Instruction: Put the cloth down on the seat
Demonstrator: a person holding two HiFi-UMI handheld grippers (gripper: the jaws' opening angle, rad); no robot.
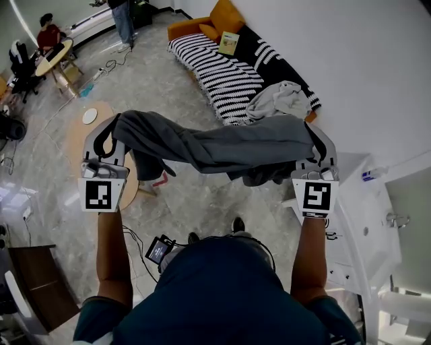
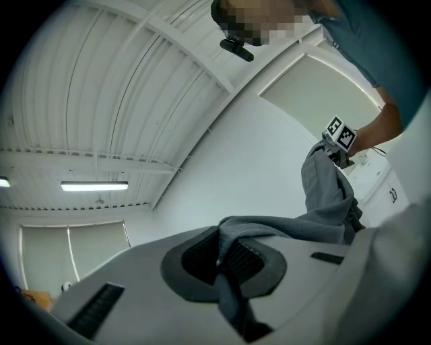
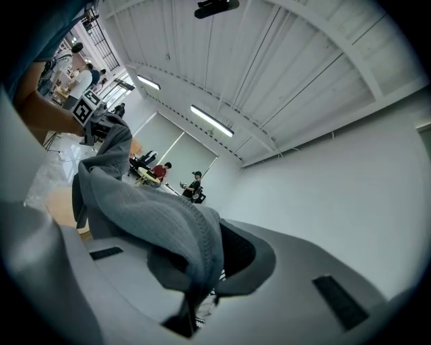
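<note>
A dark grey cloth (image 1: pixel 222 145) hangs stretched between my two grippers at chest height, above the floor. My left gripper (image 1: pixel 111 136) is shut on its left end and my right gripper (image 1: pixel 322 143) is shut on its right end; the middle sags in folds. In the left gripper view the cloth (image 2: pixel 323 195) runs from the pinched jaws (image 2: pixel 222 259) across to the right gripper (image 2: pixel 340 137). The right gripper view shows the cloth (image 3: pixel 148 215) bunched over the shut jaws (image 3: pixel 195 273). The seat, a sofa under a black-and-white striped cover (image 1: pixel 222 74), stands ahead, beyond the cloth.
A light grey garment (image 1: pixel 279 98) lies on the sofa's near end, with a book (image 1: pixel 229 42) and orange cushions (image 1: pixel 225 17) at the far end. A round wooden table (image 1: pixel 91 131) stands below my left gripper. White equipment (image 1: pixel 367 222) is at my right. People are far off.
</note>
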